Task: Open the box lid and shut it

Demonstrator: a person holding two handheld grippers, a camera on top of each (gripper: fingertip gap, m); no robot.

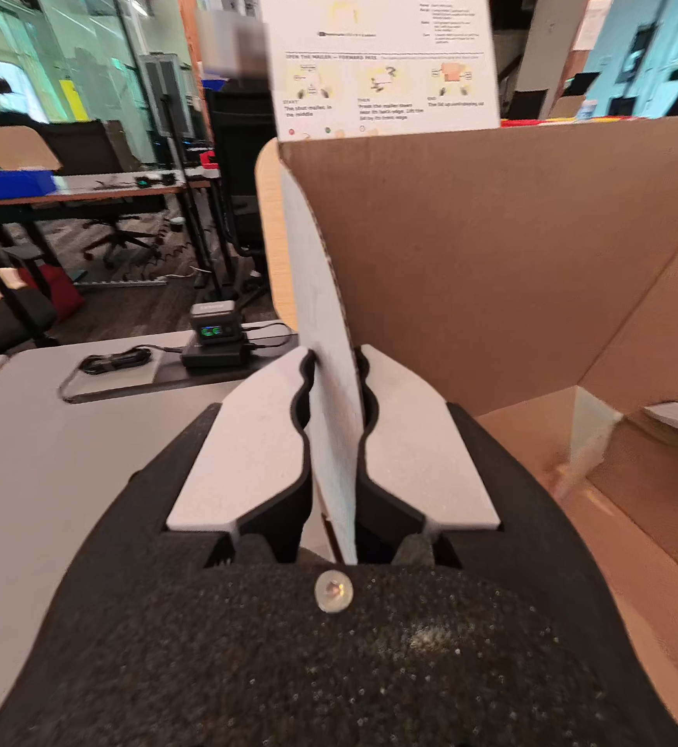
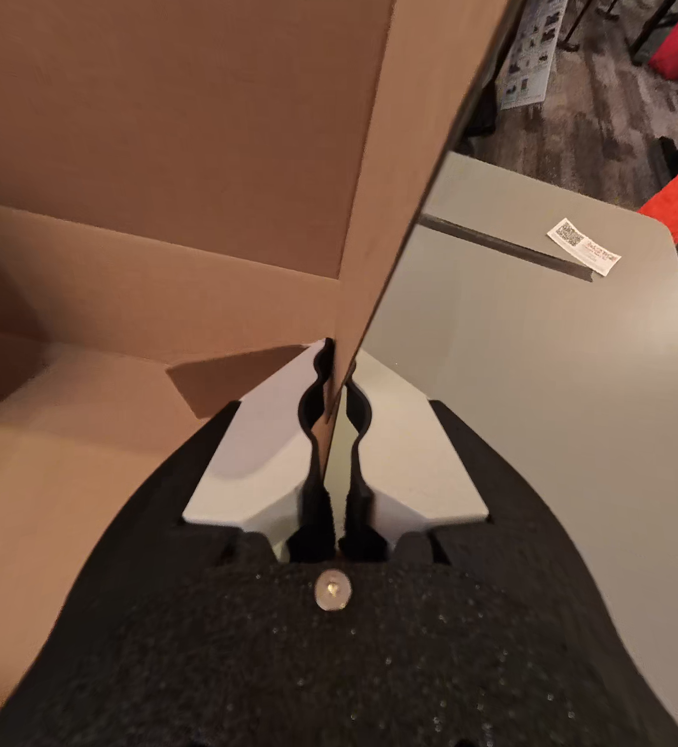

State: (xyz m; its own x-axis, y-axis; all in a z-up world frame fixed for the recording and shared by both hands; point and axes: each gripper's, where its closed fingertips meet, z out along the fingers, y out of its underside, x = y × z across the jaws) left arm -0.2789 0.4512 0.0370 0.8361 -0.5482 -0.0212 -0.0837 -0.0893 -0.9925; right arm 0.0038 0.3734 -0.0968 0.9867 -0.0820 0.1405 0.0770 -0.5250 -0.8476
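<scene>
A brown cardboard box stands open on a grey table. Its lid (image 1: 511, 250) is raised upright, brown inside facing me. My left gripper (image 1: 335, 376) is shut on the lid's left side flap (image 1: 321, 307), whose white outer face shows between the white fingers (image 1: 260, 440). The box floor (image 1: 527, 452) lies below at the right. In the right wrist view my right gripper (image 2: 339, 372) is shut on the lid's right side flap (image 2: 385, 202), which rises edge-on from the jaws. The lid's inside (image 2: 167, 121) and the box floor (image 2: 66, 465) fill the left of that view.
A black charger with a lit display and coiled cable (image 1: 214, 335) sits on the grey table (image 1: 46, 465) left of the box. A white instruction sheet (image 1: 381, 68) stands behind the lid. A white label (image 2: 583, 246) and black tape strip (image 2: 507, 250) lie on the table (image 2: 531, 404) at the right. My right fingertips sit around 35 centimeters from my left ones.
</scene>
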